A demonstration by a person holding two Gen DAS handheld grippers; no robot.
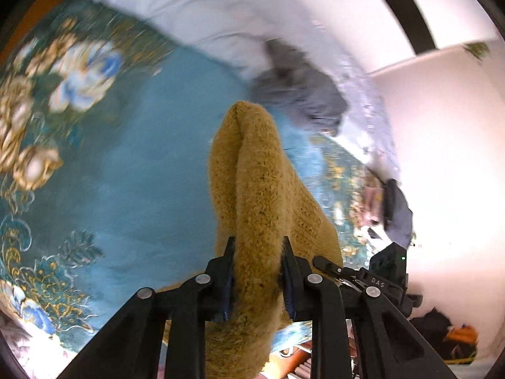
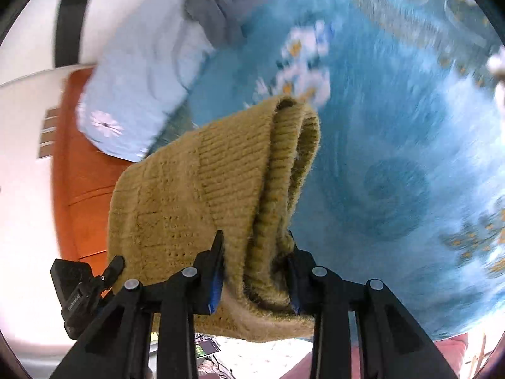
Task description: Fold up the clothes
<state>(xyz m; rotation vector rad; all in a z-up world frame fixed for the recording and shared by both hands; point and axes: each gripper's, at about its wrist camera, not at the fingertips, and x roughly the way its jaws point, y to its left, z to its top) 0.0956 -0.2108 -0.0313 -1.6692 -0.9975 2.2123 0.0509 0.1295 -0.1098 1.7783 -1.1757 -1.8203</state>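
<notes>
While clamping the mustard sweater point(image 1: 252, 195), one gripper point(image 1: 334, 267) reads "DAS"

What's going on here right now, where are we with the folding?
Both handheld grippers are clamped on the mustard-yellow knitted sweater. The left gripper pinches one bunched part, the right gripper a ribbed edge, and the sweater hangs above the teal floral bedspread. A crumpled grey garment lies further back, untouched. No fold made yet.
</notes>
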